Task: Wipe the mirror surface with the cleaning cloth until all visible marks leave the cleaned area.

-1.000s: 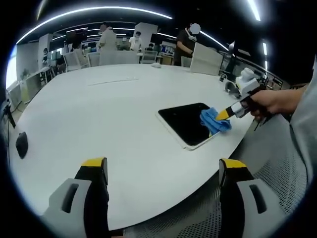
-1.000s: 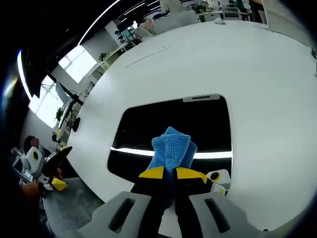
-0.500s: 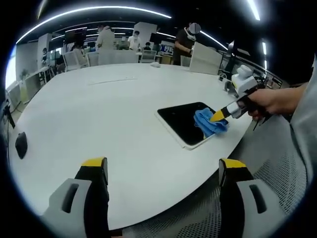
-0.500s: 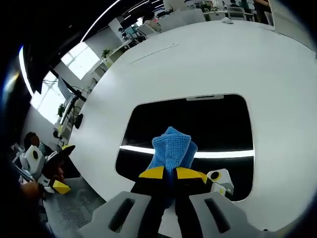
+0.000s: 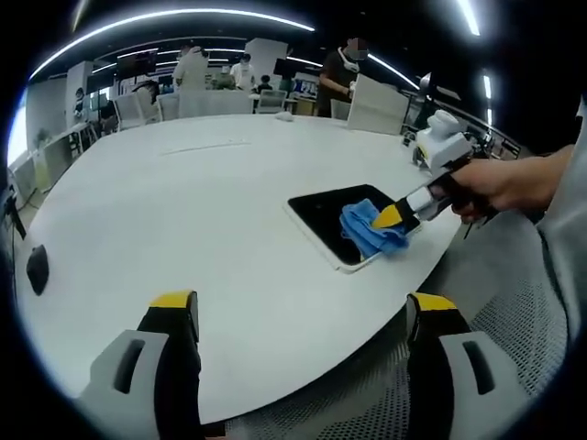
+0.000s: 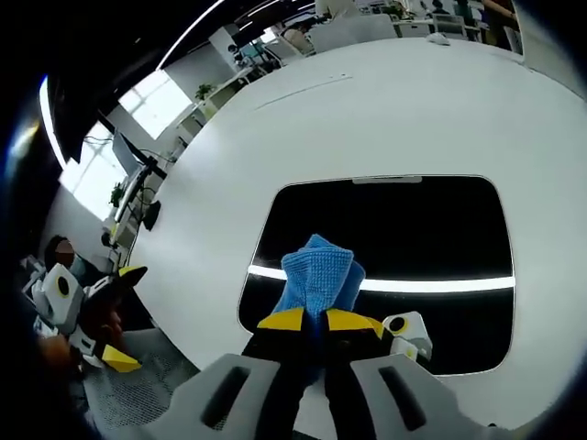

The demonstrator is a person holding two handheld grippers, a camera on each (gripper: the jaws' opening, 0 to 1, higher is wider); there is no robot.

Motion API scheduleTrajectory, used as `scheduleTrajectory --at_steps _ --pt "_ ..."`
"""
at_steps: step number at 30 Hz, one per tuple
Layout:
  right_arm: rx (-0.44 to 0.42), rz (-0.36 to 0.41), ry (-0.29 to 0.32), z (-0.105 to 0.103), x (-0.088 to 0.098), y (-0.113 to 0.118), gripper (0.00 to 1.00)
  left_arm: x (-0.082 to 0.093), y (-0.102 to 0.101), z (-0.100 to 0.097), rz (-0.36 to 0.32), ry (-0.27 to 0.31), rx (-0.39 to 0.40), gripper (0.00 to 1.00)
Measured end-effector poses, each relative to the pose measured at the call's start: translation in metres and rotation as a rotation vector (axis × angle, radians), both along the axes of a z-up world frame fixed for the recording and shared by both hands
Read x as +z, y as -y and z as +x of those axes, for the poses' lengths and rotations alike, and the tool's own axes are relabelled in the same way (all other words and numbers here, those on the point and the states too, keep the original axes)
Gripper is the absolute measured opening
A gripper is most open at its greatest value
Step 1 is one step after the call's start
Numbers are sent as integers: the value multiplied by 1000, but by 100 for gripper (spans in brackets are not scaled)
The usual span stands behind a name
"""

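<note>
while right hand-held gripper (image 6: 316, 321) presses cloth (image 6: 316, 272) on mirror (image 6: 404, 220), table (image 6: 367, 119) bare nearby.

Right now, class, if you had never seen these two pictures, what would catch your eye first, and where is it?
The bright blue cleaning cloth, pinched in the right tool, lies on the dark mirror, which rests flat on the big white table. In the left gripper view, the cloth sits at the mirror's near end, by the table's edge. The left tool hangs open over the table's near edge, holding nothing.
</note>
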State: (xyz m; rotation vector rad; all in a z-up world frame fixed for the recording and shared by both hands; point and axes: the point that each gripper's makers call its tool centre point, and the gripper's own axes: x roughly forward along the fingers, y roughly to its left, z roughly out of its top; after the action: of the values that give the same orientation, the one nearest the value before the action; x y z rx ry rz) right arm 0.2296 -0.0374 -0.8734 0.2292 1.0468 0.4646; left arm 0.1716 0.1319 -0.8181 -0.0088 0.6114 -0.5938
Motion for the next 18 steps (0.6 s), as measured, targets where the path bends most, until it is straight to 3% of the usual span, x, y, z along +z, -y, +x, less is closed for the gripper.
scheduleTrajectory --at_steps 7,18 --pt "47 -56 26 2 2 -11 2 0 1 -1 3 -4 0 94" --pt "54 -30 22 8 -3 -26 1 -2 0 -1 14 -12 6 93"
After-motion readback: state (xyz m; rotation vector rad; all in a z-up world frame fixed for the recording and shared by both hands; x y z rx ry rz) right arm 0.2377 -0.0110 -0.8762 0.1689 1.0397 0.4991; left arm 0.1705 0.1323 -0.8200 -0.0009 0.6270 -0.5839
